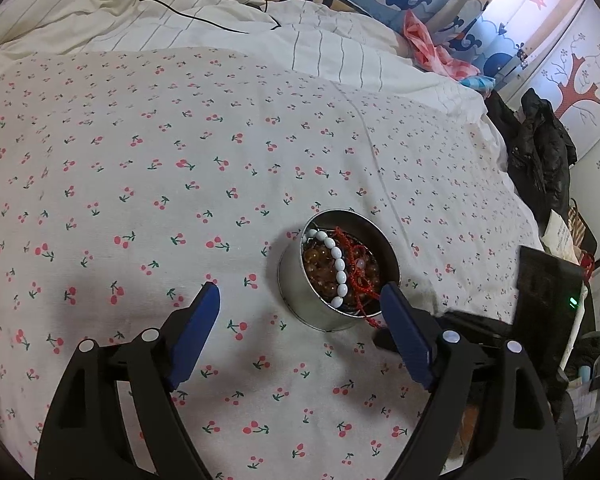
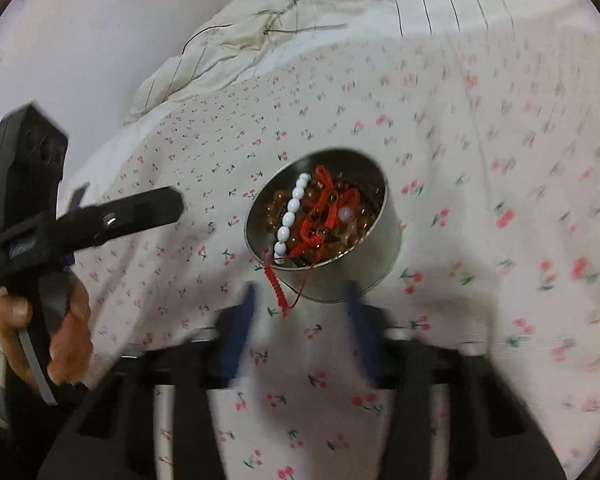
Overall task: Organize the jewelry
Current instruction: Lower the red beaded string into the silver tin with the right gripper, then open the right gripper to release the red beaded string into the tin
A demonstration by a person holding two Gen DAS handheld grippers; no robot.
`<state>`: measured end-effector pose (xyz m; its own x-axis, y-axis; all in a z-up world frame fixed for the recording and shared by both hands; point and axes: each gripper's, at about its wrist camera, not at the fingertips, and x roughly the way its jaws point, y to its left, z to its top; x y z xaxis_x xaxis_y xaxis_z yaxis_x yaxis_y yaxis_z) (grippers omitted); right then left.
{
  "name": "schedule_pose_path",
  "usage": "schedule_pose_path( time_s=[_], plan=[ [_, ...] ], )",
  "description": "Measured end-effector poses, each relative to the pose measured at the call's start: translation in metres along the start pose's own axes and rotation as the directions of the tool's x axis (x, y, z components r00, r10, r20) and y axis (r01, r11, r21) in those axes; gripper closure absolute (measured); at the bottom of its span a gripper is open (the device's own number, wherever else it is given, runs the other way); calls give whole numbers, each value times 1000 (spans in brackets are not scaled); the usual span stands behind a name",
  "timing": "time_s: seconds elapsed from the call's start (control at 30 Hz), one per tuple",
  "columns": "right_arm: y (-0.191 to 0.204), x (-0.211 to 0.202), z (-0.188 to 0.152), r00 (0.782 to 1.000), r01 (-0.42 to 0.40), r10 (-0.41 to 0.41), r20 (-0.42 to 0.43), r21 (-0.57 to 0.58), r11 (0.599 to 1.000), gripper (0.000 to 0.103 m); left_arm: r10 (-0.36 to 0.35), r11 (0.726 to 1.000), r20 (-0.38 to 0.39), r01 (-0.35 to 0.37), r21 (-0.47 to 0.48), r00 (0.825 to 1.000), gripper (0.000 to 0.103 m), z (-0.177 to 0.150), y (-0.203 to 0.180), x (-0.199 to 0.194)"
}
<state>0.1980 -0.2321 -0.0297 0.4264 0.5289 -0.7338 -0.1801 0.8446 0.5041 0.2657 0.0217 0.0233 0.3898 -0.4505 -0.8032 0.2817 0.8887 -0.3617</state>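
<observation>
Bedsheet (image 1: 140, 160); tin (image 1: 300, 300) between hand-held gripper (image 1: 300, 300) fingers.

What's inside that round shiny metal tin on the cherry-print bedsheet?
The round metal tin holds a white oval-bead bracelet, red braided cords with one tail draping over the rim, and brown amber-like beads. Anything beneath them, including the tin's bottom, is covered.

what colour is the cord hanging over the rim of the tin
Red: the braided cord trails over the metal tin's near rim. Clearest in the right wrist view.

Home bedroom — cherry-print bedsheet (image 1: 180, 160)
</observation>
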Motion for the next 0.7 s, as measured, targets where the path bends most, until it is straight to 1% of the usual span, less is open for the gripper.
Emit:
schedule_pose_path(
  time_s=[0.03, 0.07, 0.13, 0.17, 0.23, 0.27, 0.37, 0.43, 0.5, 0.6, 0.7],
  plan=[
    [-3, 3, -1, 999, -31, 31, -13, 14, 999, 96, 1, 1000, 2, -1, -4, 1000, 23, 0, 1, 0],
    [-3, 2, -2, 999, -48, 48, -7, 16, 999, 99, 1, 1000, 4, -1, -8, 1000, 23, 1, 2, -1],
    [4, -6, -2, 996, -89, 89, 14, 3, 996, 100, 0, 1000, 8, 0, -15, 1000, 22, 1, 4, -2],
    [8, -12, 1, 995, -94, 95, 38, -3, 996, 100, 0, 1000, 10, 0, -21, 1000, 22, 1, 4, -3],
    [14, -22, 12, 992, -90, 91, 84, -21, 996, 100, -5, 1000, 11, 6, -27, 1000, 22, 1, 4, -3],
    [17, -25, 20, 992, -73, 76, 104, -31, 997, 100, -8, 1000, 11, 8, -26, 1000, 22, 1, 4, -2],
    [26, -25, 44, 991, -17, 26, 129, -68, 998, 100, -6, 1000, 11, 6, -20, 1000, 22, 1, 3, -2],
    [30, -15, 56, 995, 32, -23, 98, -97, 995, 100, -6, 1000, 8, 6, -25, 1000, 21, 1, 3, -2],
    [33, 5, 62, 997, 79, -76, 25, -123, 989, 100, -4, 1000, 8, 4, -25, 1000, 21, 1, 4, -2],
    [37, 36, 60, 982, 155, -171, -77, -186, 970, 100, -3, 1000, 14, 3, -25, 1000, 21, 2, 4, -4],
    [42, 39, 60, 968, 186, -219, -125, -231, 955, 100, -3, 999, 21, 4, -33, 1000, 21, 3, 7, -7]
  ],
)
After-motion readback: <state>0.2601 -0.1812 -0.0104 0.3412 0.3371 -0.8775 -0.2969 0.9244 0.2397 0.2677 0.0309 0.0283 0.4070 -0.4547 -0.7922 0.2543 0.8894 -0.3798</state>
